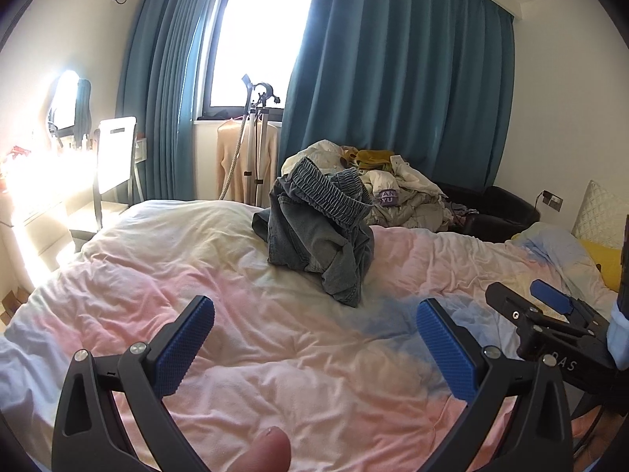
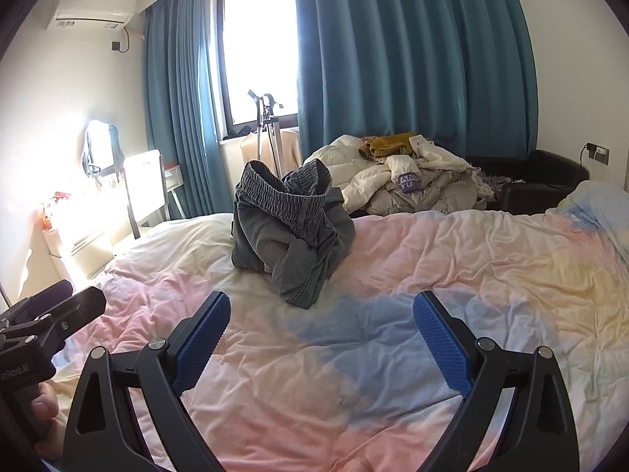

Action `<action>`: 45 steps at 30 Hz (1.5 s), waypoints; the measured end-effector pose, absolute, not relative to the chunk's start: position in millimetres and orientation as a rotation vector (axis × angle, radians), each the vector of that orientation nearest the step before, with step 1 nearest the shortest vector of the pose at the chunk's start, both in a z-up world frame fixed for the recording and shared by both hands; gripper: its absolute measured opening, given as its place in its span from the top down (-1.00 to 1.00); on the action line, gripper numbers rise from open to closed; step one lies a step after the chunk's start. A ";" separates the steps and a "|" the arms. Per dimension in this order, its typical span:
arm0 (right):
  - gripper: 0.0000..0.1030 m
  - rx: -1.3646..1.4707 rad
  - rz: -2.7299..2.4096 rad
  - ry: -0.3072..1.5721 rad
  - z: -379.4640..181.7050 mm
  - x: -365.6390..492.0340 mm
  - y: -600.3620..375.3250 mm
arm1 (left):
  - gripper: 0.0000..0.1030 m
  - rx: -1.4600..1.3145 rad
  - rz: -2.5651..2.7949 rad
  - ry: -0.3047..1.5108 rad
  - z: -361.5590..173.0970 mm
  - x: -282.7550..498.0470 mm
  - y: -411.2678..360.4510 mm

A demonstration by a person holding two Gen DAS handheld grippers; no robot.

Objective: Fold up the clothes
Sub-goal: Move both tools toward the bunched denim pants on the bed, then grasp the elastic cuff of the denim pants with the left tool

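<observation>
**Q:** Left wrist view first: what does it show?

**A:** The left gripper [image 1: 314,348] is held above a bed [image 1: 275,354] covered by a rumpled duvet in pink, pale yellow and blue. Its two blue-padded fingers are spread wide with nothing between them. A thumb tip shows at the bottom edge.

**Q:** Where are the clothes?

**A:** A crumpled pair of grey denim trousers [image 1: 318,232] sits in a heap on the duvet, ahead of the gripper and well apart from it. The gathered elastic waistband stands up at the top of the heap.

**Q:** And the other claw?

**A:** The right gripper [image 2: 320,340] is also spread wide and holds nothing. It hovers over a blue patch of the duvet, with the trousers [image 2: 289,232] ahead and slightly left. In the left wrist view it appears at the right edge.

**Q:** What lies behind?

**A:** A pile of pale laundry [image 2: 412,177] with a mustard item on top is heaped past the bed's far edge. Teal curtains [image 1: 397,78] frame a bright window [image 1: 259,35].
</observation>
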State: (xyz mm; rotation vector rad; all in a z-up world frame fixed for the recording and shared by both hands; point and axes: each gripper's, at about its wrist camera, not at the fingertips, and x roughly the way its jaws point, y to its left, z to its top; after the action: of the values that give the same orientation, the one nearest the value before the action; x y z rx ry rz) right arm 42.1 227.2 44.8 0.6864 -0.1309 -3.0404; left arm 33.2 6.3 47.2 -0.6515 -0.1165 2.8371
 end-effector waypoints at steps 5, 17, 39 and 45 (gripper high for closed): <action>-0.86 0.735 -3.035 -0.199 76.8 29.1 233.1 | -1.00 -0.713 2.780 -0.136 84.8 15.9 -1.9; -0.86 0.684 -3.076 -0.347 82.6 1.3 246.4 | -1.00 -0.900 2.709 -0.394 96.9 -113.6 -6.2; -0.86 0.881 -2.957 -0.226 -54.7 -90.5 280.8 | 0.00 -1.181 2.927 -0.140 36.9 -351.8 80.9; -0.86 0.819 -2.907 -0.387 -47.4 -84.9 292.5 | 0.82 -1.140 2.912 -0.306 25.4 -322.8 70.1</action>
State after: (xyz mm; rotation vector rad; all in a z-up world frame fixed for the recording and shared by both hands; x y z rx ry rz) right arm -84.9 292.5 -47.4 0.8187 -0.3867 -2.9073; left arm -322.8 70.1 25.4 -1.1402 -0.3059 2.9121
